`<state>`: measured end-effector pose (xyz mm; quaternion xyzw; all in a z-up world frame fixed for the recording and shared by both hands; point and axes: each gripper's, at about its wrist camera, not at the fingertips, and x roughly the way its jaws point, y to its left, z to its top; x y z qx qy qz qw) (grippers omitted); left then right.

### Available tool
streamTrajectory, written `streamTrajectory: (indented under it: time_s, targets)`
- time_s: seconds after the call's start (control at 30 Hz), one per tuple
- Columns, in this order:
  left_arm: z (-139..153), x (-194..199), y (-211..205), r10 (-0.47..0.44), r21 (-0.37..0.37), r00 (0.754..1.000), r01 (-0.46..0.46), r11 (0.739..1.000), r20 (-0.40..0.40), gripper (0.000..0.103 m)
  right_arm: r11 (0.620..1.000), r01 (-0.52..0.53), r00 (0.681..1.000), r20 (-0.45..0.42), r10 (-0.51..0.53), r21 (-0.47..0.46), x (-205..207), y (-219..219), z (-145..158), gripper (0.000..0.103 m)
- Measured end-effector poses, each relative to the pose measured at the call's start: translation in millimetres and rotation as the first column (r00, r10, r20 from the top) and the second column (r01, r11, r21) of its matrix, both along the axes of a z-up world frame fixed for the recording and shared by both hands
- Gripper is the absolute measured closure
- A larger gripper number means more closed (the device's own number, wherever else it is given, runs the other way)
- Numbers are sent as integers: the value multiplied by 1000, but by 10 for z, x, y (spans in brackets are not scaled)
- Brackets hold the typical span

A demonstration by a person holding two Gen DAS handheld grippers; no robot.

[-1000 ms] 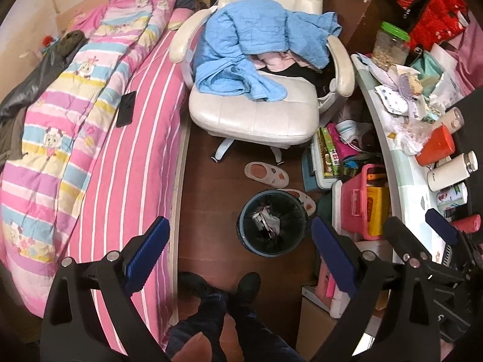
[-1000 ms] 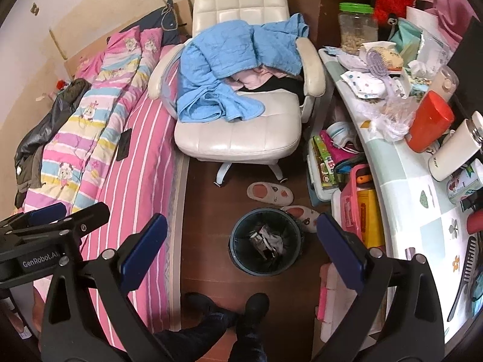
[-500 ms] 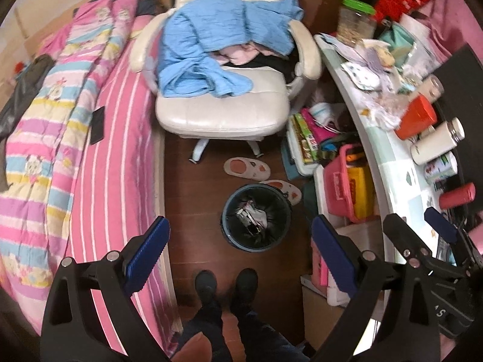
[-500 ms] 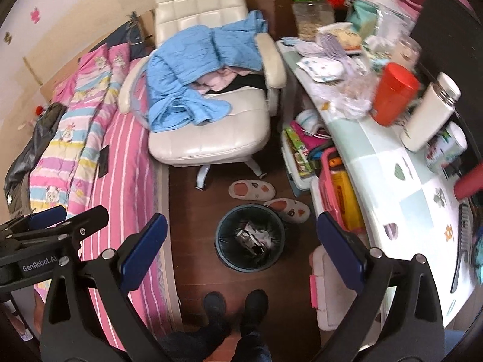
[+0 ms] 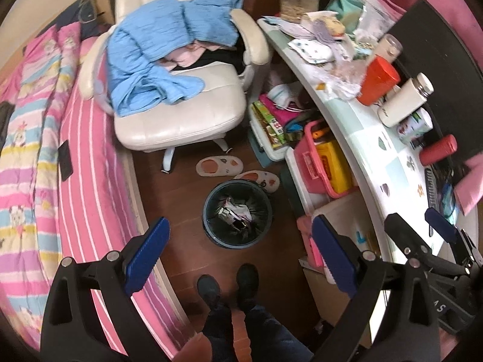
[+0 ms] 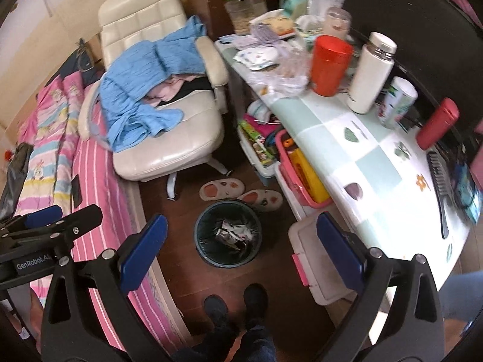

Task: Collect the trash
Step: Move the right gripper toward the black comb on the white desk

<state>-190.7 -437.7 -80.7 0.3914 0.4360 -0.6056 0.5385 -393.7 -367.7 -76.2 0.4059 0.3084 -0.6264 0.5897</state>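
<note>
Bed [image 5: 75, 157] with pink striped sheet is running along the left; white chair [image 5: 181, 114] is sitting just beside it, blue blanket [image 5: 157, 57] lying draped over the seat and backrest. Desk [image 6: 377, 163] is curving down the right side, its far end cluttered — crumpled clear plastic wrap [image 6: 283, 78] and paper scraps near the desk's front edge, just beside an orange cup [image 6: 329, 66]; white bottle [image 6: 371, 72] and red bottle [image 6: 437, 123] are standing further along. Pink bin [image 5: 317, 163] and storage boxes are crowding the floor under the desk edge. Trash can [image 5: 237, 214] is sitting on the dark wood floor between bed and desk, crumpled trash already lying inside; two slippers [image 5: 219, 166] are lying between it and the chair, one touching or nearly touching the can's rim. Person's dark shoes [image 6: 235, 304] are standing just short of the can.

Left gripper [image 5: 238, 256] is gaping wide, holding nothing, touching nothing — hovering high, pointing down at the floor over the can. Right gripper [image 6: 238, 250] is likewise spread wide and empty, hanging level beside the left, over the desk's near corner.
</note>
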Motion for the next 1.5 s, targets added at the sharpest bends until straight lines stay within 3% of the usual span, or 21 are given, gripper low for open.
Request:
streamTrajectory:
  time_s: [0.5,0.8,1.17,1.5]
  targets:
    - [-9,-90,-51,-124,-5,992,124,992,-19,10,993,118,993,-21,-118,-7,-19,185,28,5]
    - [-7,-361,-97,-180,-8,983,180,984,-22,10,986,164,986,-28,-164,-6,-188,258,24,5]
    - [-58,-934,-118,-220,3,975,220,975,-9,10,979,206,979,-10,-206,-3,-829,295,-36,5]
    - [-110,-1892,-121,-252,21,968,252,967,-7,10,971,238,971,-5,-238,16,-1752,371,-95,5]
